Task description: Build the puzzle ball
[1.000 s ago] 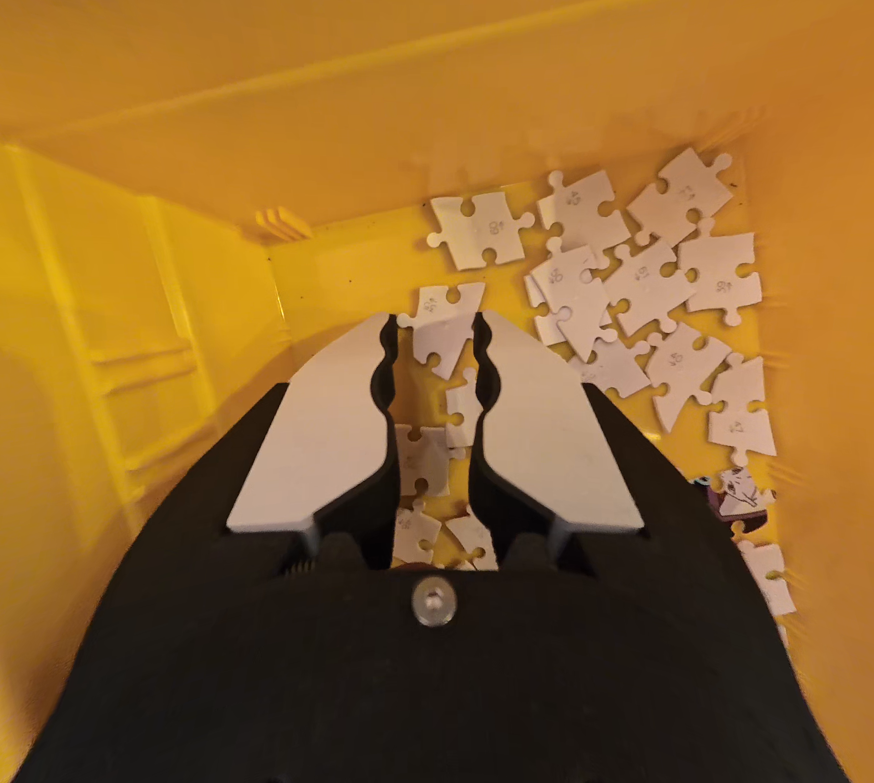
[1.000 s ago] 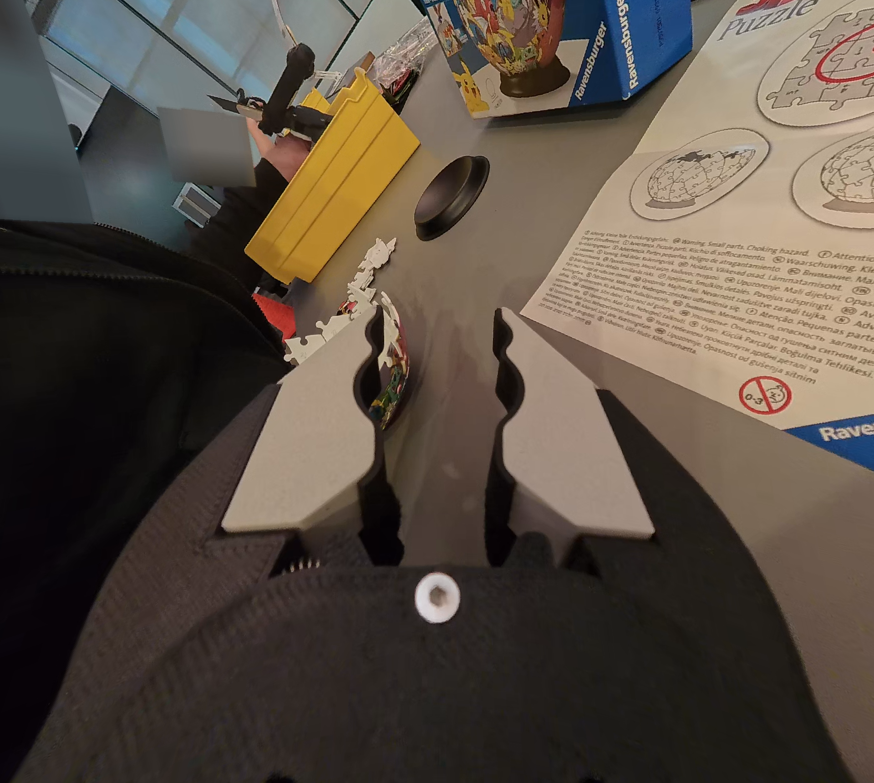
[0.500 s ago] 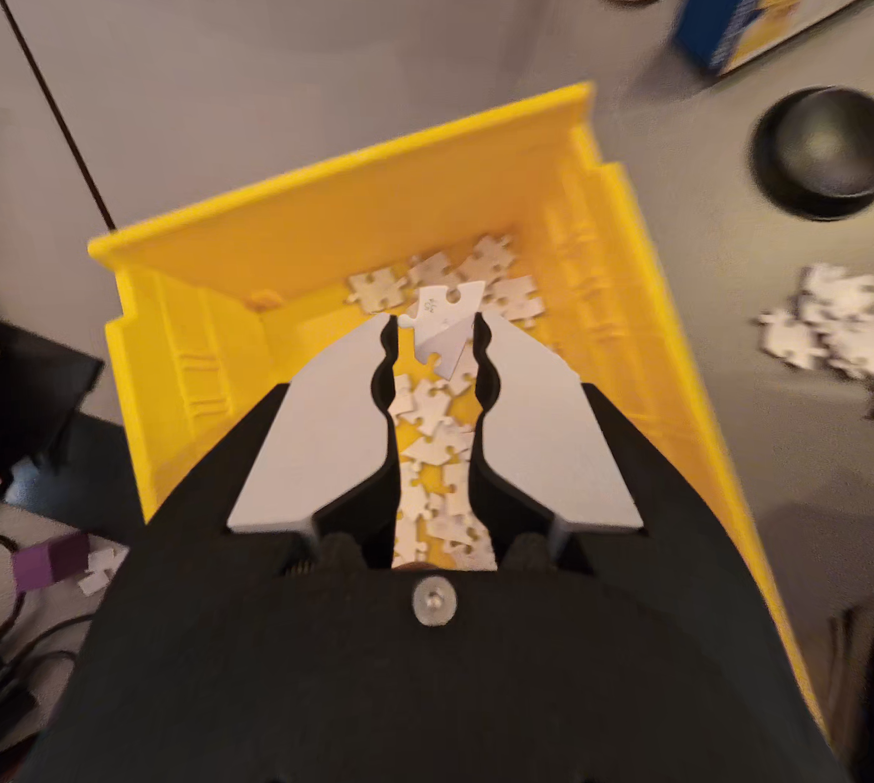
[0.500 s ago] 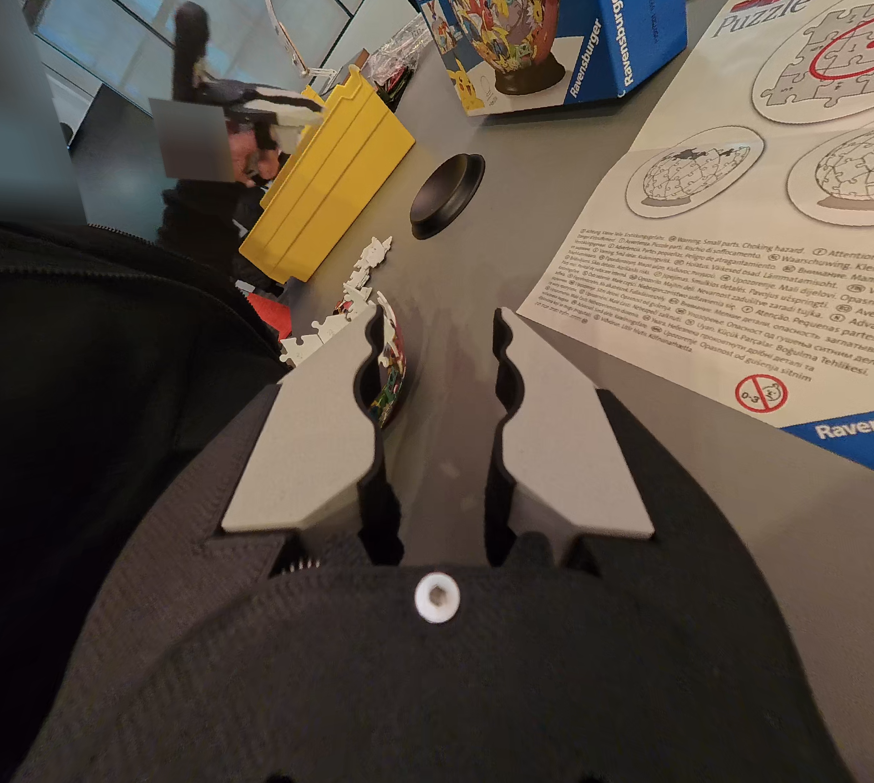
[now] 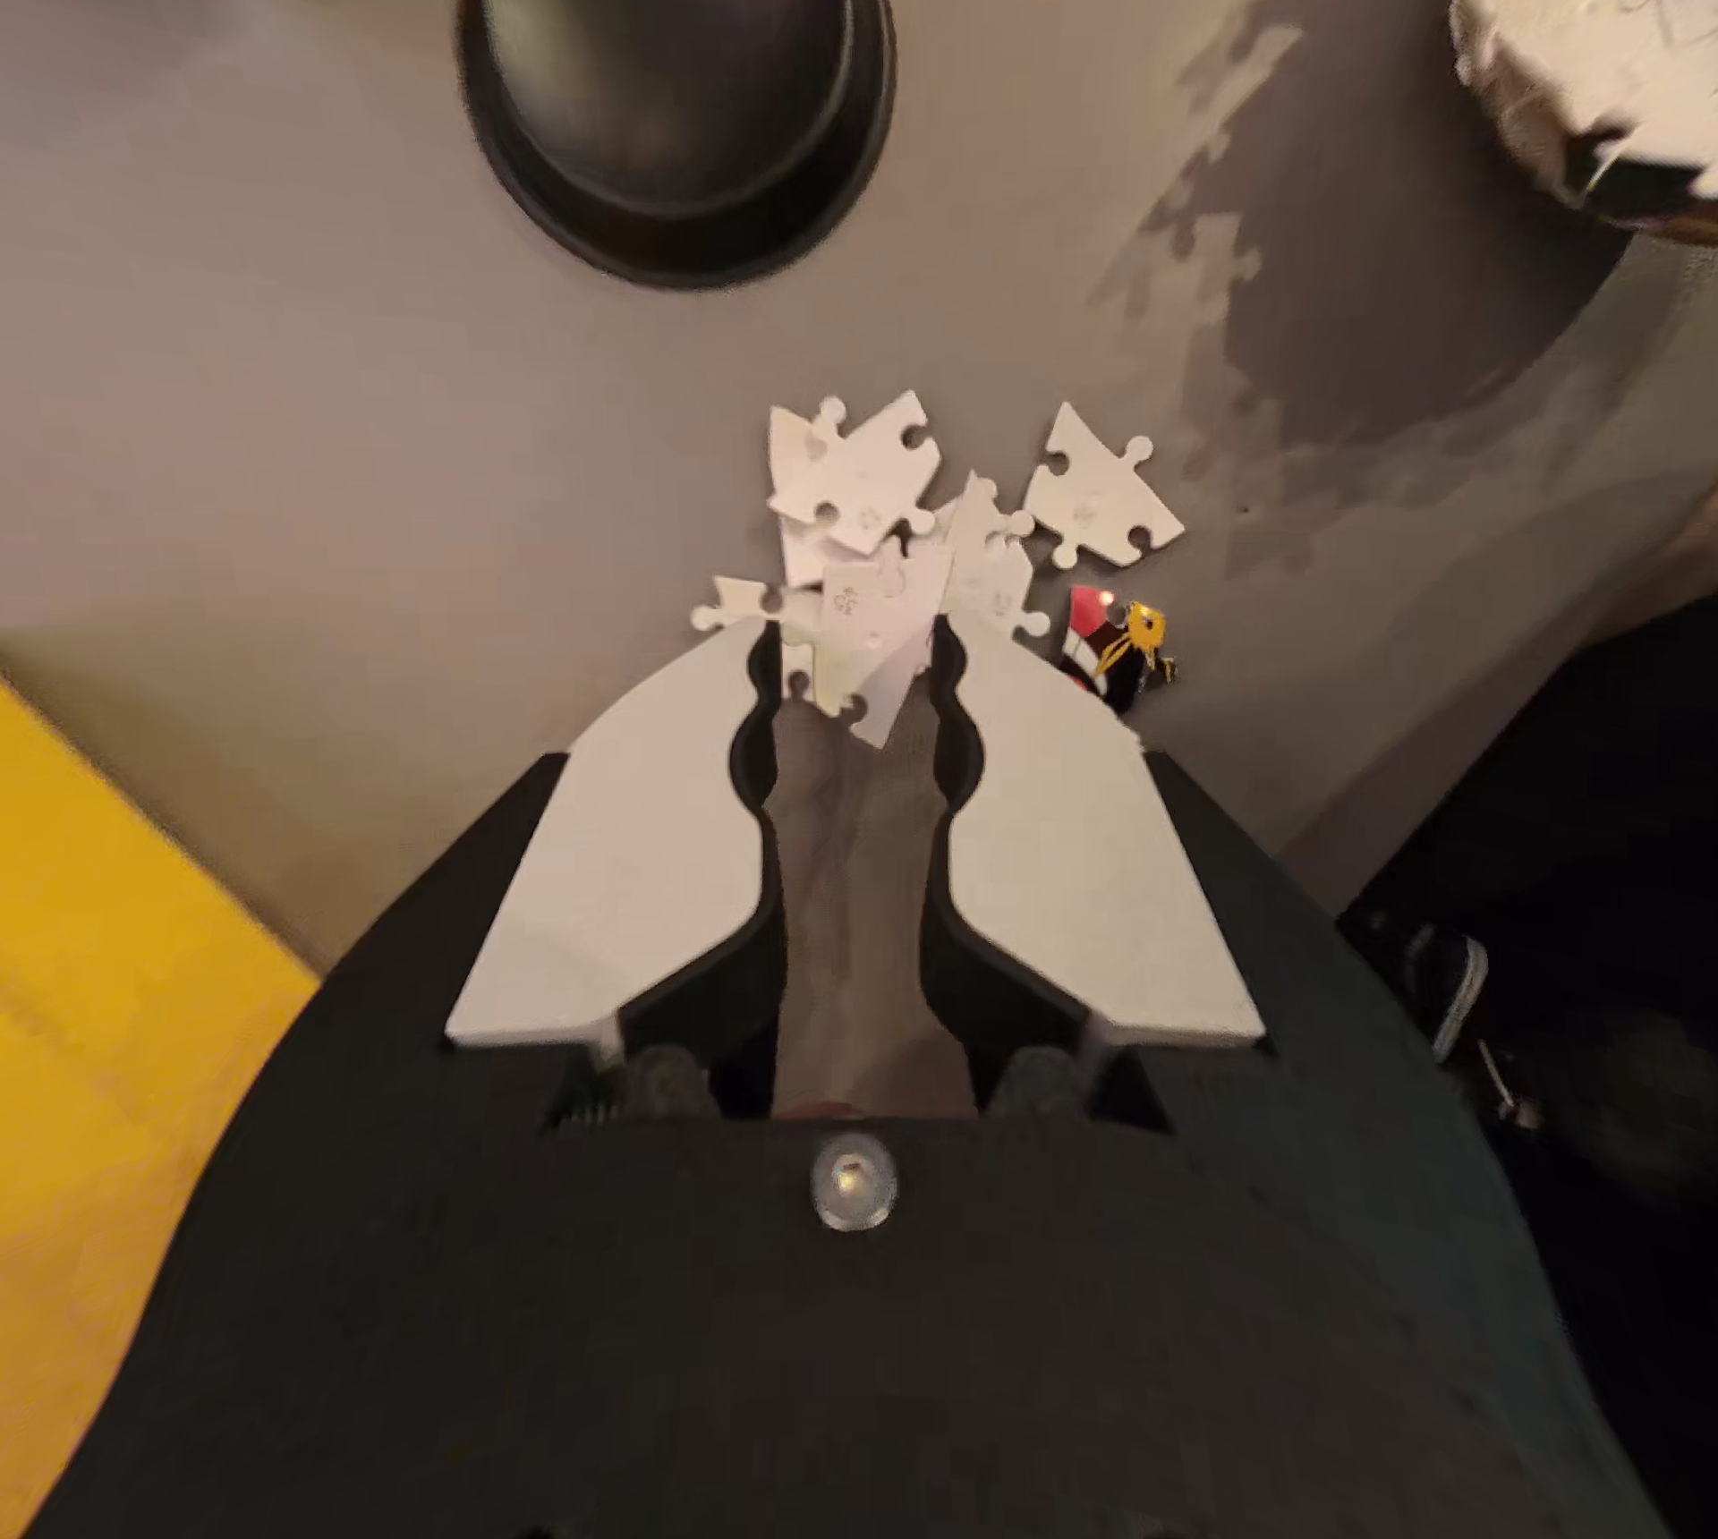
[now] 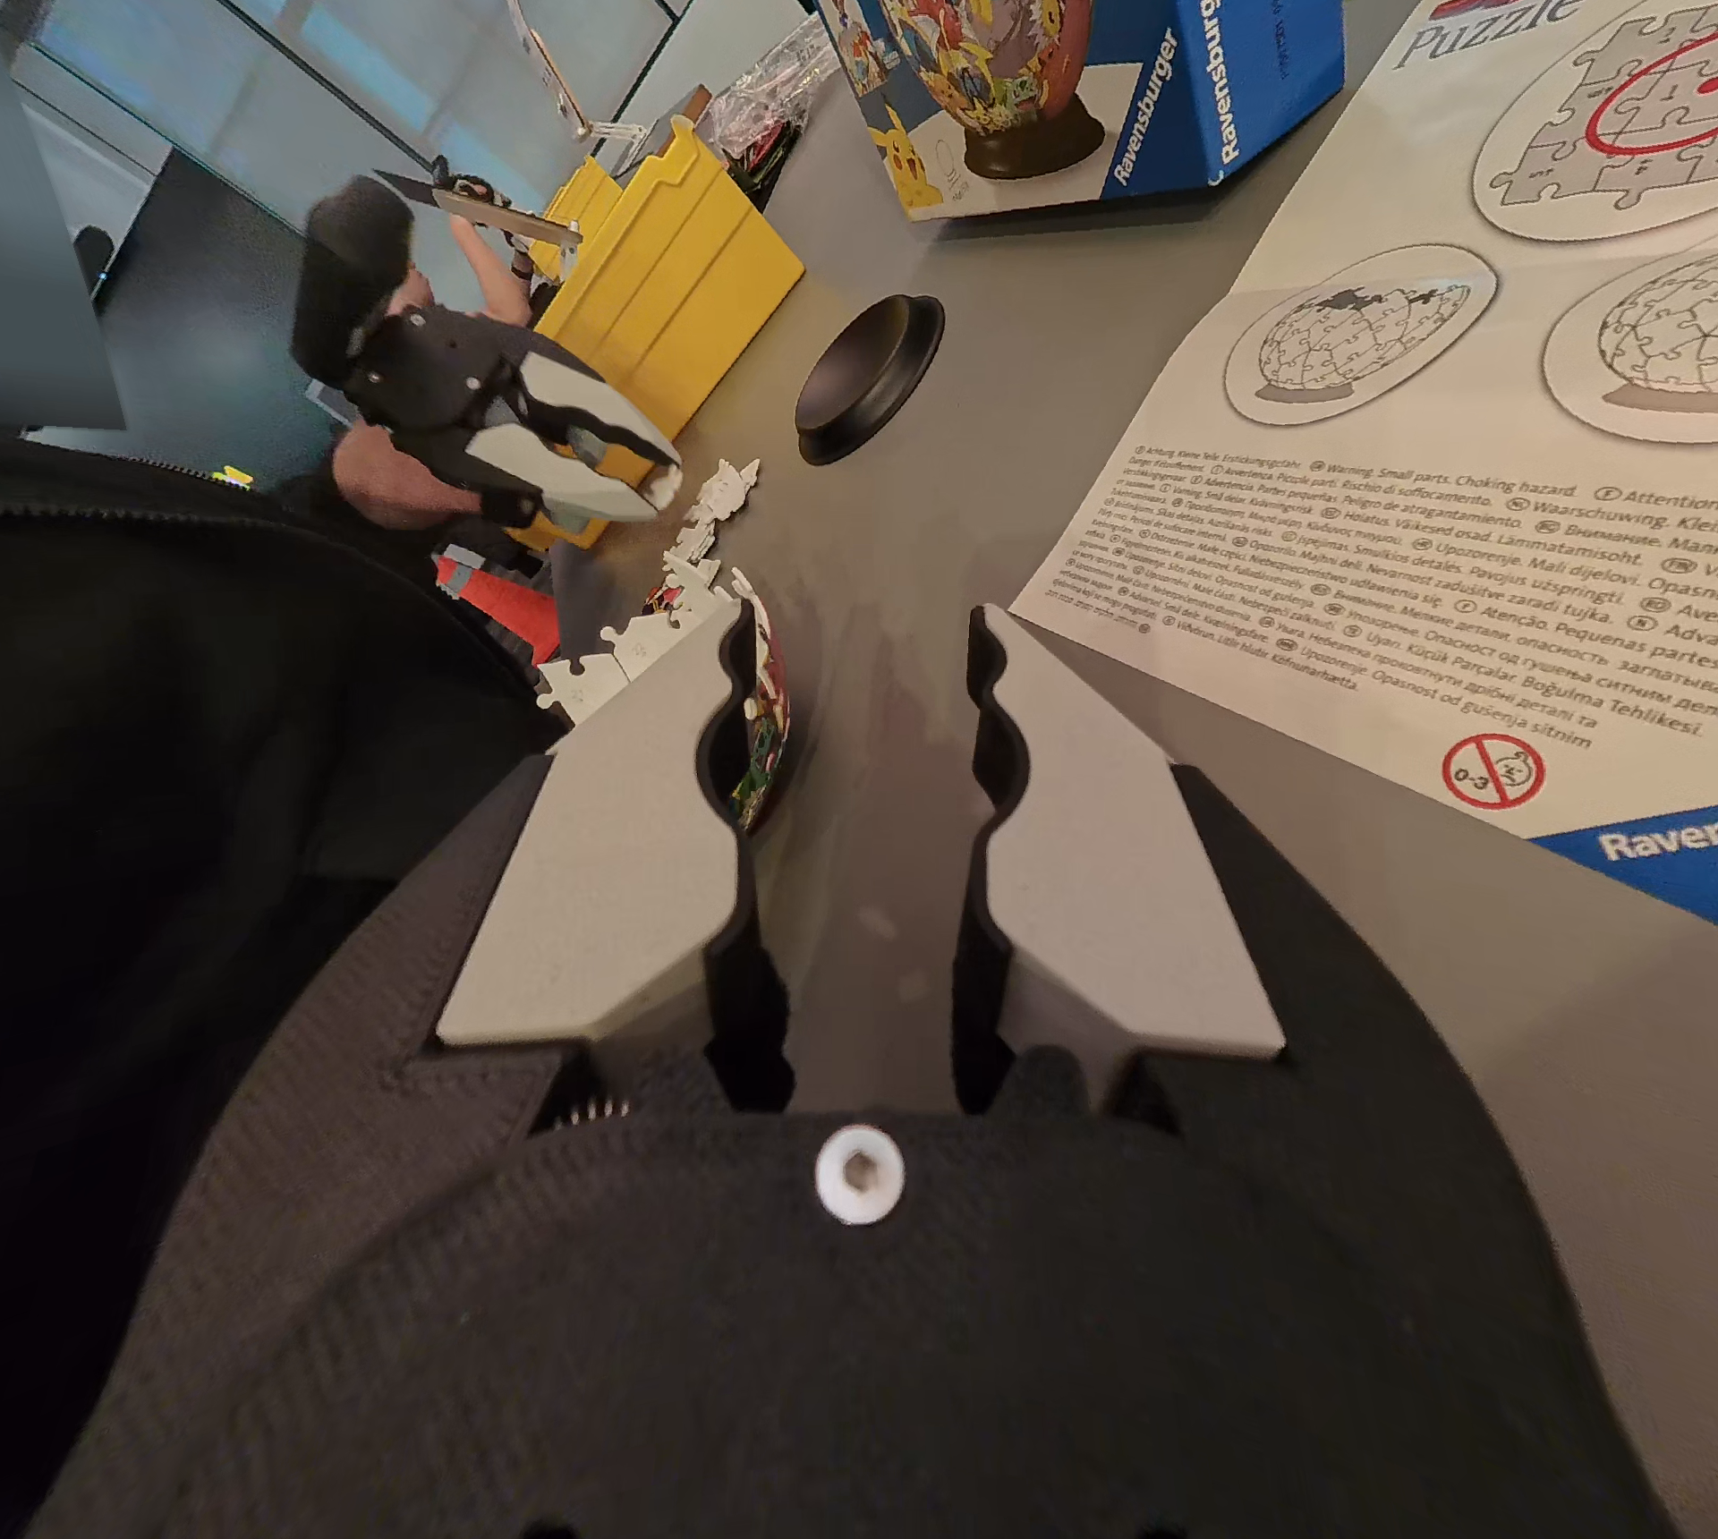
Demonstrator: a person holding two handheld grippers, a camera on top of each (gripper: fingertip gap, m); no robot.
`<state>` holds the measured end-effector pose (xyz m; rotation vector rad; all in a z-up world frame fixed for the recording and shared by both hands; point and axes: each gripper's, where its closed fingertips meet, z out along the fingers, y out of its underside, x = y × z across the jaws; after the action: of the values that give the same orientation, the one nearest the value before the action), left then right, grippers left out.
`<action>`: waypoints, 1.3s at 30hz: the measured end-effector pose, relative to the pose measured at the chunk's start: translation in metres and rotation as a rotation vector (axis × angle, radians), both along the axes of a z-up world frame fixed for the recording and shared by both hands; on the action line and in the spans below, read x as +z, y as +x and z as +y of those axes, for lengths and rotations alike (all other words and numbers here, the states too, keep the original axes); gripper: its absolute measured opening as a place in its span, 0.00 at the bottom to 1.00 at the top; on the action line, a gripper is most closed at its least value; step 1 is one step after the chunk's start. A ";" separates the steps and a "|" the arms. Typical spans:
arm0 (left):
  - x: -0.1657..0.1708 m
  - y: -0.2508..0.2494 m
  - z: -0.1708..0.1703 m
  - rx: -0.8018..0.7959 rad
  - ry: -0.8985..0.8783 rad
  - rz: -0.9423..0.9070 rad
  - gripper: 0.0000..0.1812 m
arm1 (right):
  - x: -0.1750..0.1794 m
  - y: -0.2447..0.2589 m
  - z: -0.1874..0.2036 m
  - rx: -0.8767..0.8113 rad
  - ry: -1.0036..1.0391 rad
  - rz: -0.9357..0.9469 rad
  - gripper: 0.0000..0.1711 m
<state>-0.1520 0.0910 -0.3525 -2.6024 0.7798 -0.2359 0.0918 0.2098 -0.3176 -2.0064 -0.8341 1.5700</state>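
Left gripper (image 5: 851, 639) pinches white puzzle piece (image 5: 860, 648) beside yellow bin (image 6: 669, 304)

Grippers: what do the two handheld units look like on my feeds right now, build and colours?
Both match. The left gripper and right gripper each have a matte black textured body, two pale grey wedge-shaped fingers with black wavy inner pads, and one silver screw centred behind the fingers. A small spring shows at the base of a finger. No cables are visible. A black zipped jacket sleeve sits beside the right unit.
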 end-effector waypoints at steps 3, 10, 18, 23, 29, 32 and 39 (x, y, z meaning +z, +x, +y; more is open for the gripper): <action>-0.018 -0.006 -0.002 0.023 -0.016 0.016 0.17 | -0.001 0.000 0.000 -0.001 -0.002 -0.008 0.26; 0.019 -0.004 0.001 0.028 0.083 -0.083 0.27 | -0.004 -0.001 0.002 -0.011 0.003 -0.028 0.26; 0.089 -0.178 0.037 0.357 0.332 -0.087 0.20 | -0.004 -0.001 0.003 -0.017 0.000 -0.029 0.26; 0.014 -0.235 0.050 0.418 0.133 0.022 0.20 | -0.004 -0.001 0.003 -0.019 0.002 -0.029 0.26; -0.019 -0.237 0.054 0.411 0.051 0.015 0.18 | -0.005 0.000 0.004 -0.024 -0.004 -0.030 0.26; -0.022 -0.239 0.055 0.434 0.057 -0.027 0.10 | -0.005 0.000 0.004 -0.026 -0.004 -0.030 0.26; -0.019 -0.246 0.054 0.460 0.071 -0.062 0.09 | -0.005 0.000 0.004 -0.026 -0.004 -0.031 0.26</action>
<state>-0.3977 0.1446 -0.3719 -2.6049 0.1520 -0.1470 0.0916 0.2139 -0.3226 -2.0414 -0.8137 1.5304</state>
